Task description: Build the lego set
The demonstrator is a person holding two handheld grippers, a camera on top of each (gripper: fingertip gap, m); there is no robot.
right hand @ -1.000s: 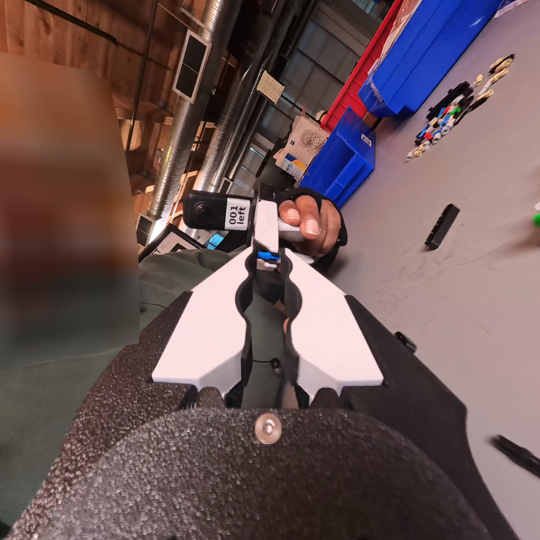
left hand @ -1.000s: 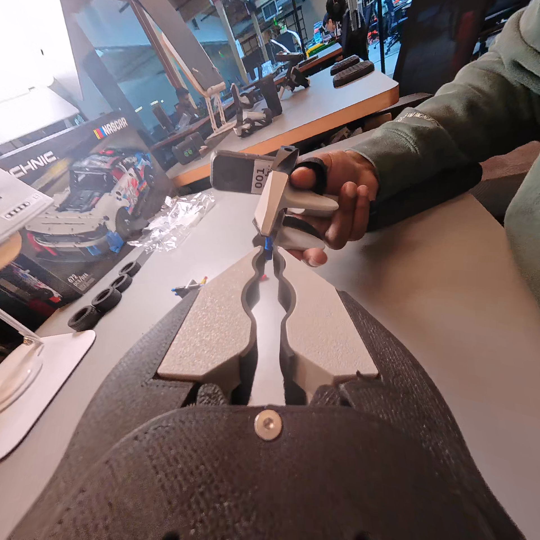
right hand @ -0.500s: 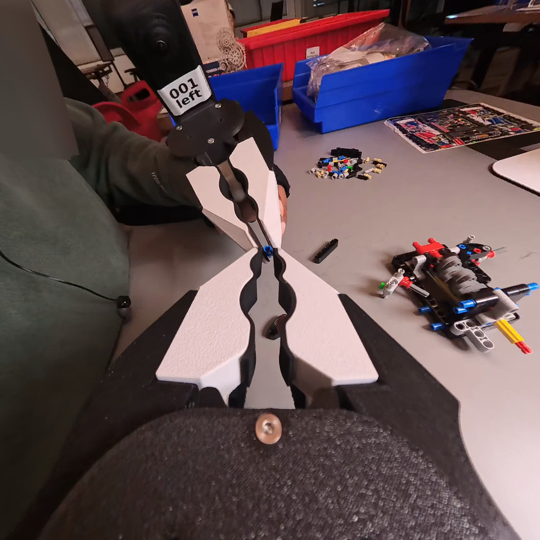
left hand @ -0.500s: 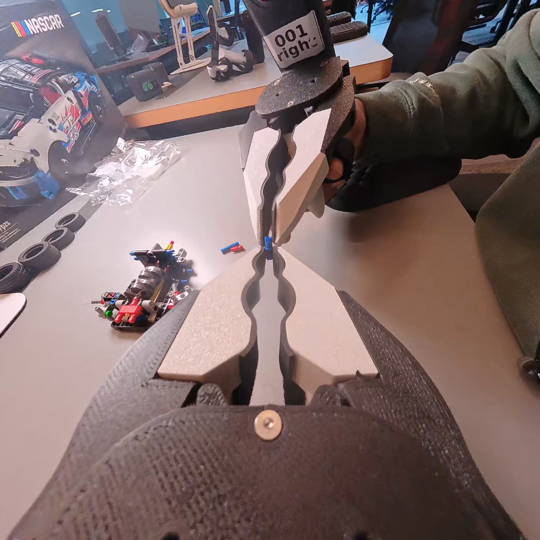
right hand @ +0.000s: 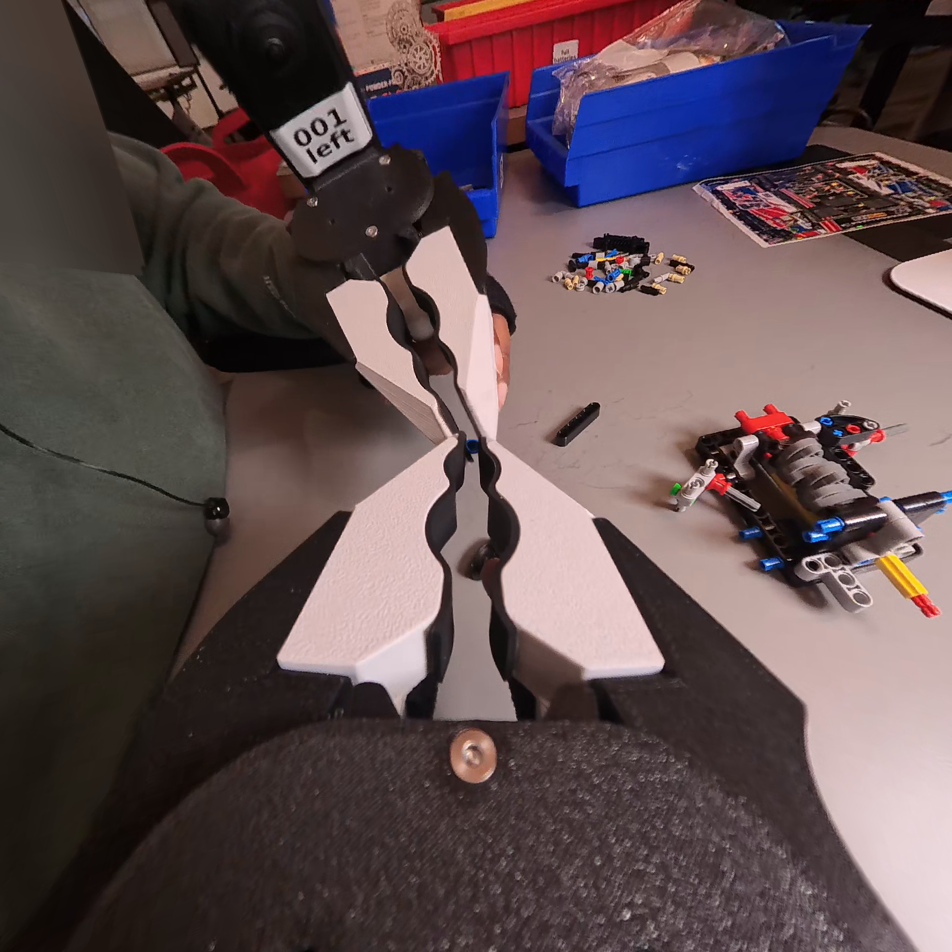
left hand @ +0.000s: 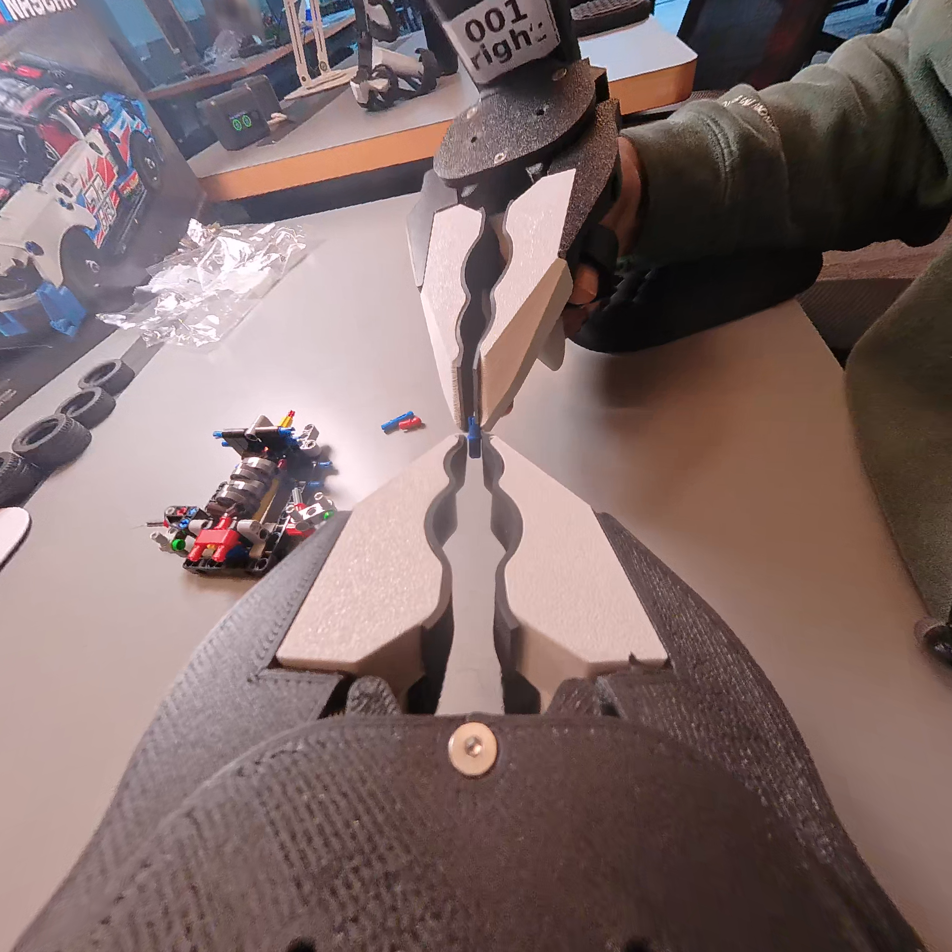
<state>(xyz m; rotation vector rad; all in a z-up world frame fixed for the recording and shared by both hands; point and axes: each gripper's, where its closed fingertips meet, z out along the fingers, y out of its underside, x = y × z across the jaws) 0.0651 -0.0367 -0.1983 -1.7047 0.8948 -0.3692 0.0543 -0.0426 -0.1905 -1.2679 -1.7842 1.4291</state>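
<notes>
My left gripper [left hand: 473,449] and my right gripper [right hand: 468,449] meet tip to tip above the grey table [left hand: 669,489]. A small blue pin [left hand: 473,438] sits between the two pairs of tips, and both grippers are shut on it. It shows in the right wrist view [right hand: 470,447] as a blue sliver. The right gripper [left hand: 474,417] points down from above in the left wrist view. The left gripper [right hand: 463,435] does the same in the right wrist view. The partly built lego chassis [left hand: 257,499] lies on the table, apart from both grippers; it also shows in the right wrist view [right hand: 803,505].
A black beam [right hand: 578,423] and a pile of small parts [right hand: 623,270] lie on the table. Blue bins [right hand: 669,113] and an instruction booklet [right hand: 824,198] are behind. Loose blue and red pins [left hand: 403,422], black tyres [left hand: 51,438], a plastic bag [left hand: 206,288] and the set's box [left hand: 62,170] are to the left.
Both grippers have tilted from level, side-on poses a second ago to pointing down at the table, staying tip to tip on the blue pin. Little has moved in the last half second.
</notes>
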